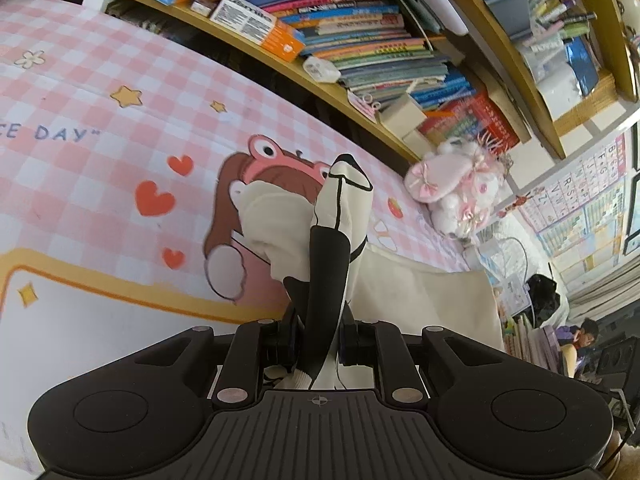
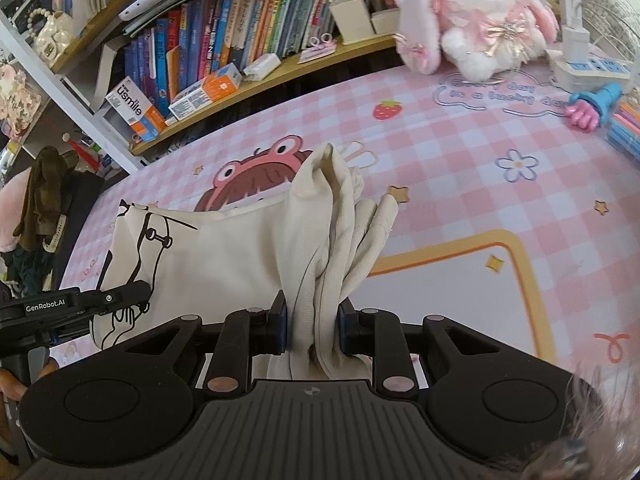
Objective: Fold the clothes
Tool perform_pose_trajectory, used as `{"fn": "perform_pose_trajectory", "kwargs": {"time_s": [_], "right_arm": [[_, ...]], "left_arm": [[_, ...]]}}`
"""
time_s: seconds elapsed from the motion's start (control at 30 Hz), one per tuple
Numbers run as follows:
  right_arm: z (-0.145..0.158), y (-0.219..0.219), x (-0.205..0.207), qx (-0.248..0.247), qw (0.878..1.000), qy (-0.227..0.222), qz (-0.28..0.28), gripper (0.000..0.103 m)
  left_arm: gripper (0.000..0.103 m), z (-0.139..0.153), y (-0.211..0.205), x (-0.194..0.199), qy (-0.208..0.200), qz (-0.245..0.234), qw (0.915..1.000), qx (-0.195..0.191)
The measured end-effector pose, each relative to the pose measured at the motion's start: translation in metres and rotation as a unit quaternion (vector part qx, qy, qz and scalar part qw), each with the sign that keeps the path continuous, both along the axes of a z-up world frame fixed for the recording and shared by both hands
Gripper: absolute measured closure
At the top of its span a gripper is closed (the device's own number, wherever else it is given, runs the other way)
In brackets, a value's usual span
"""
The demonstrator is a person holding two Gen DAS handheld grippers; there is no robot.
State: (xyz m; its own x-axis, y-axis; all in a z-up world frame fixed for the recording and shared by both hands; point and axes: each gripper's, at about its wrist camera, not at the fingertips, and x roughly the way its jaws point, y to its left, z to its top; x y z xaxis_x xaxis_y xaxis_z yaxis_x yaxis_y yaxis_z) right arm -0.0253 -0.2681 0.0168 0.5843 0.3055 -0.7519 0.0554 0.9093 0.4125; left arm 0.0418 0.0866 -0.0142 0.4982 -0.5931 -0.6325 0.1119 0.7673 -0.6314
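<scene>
A cream shirt with a black line drawing lies partly on the pink checked mat. My left gripper is shut on one end of the shirt, a bunch with black print that stands up between its jaws. My right gripper is shut on a bunched ribbed cream part of the shirt, held a little above the mat. The left gripper also shows at the left edge of the right wrist view.
A wooden bookshelf full of books runs along the far side of the mat. A pink and white plush rabbit sits at the back right, with a power strip and a blue and pink toy beside it.
</scene>
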Motion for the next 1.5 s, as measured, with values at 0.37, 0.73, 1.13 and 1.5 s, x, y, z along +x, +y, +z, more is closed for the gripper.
{"fn": "perform_pose_trajectory", "kwargs": {"time_s": [0.37, 0.73, 1.13, 1.5], "right_arm": [[0.009, 0.033, 0.025, -0.017, 1.0, -0.011, 0.0, 0.082], [0.01, 0.046, 0.081, -0.021, 0.999, -0.036, 0.006, 0.082], [0.004, 0.043, 0.17, -0.02, 0.997, -0.07, 0.022, 0.082], [-0.011, 0.03, 0.217, -0.012, 0.996, -0.078, 0.031, 0.082]], "left_arm": [[0.087, -0.001, 0.031, 0.033, -0.008, -0.013, 0.9998, -0.014], [0.087, -0.002, 0.046, 0.096, -0.025, -0.01, 0.9993, -0.025], [0.087, -0.018, 0.042, 0.177, -0.034, 0.012, 0.9988, -0.031], [0.087, -0.022, 0.031, 0.208, -0.047, 0.007, 0.9987, -0.018]]}}
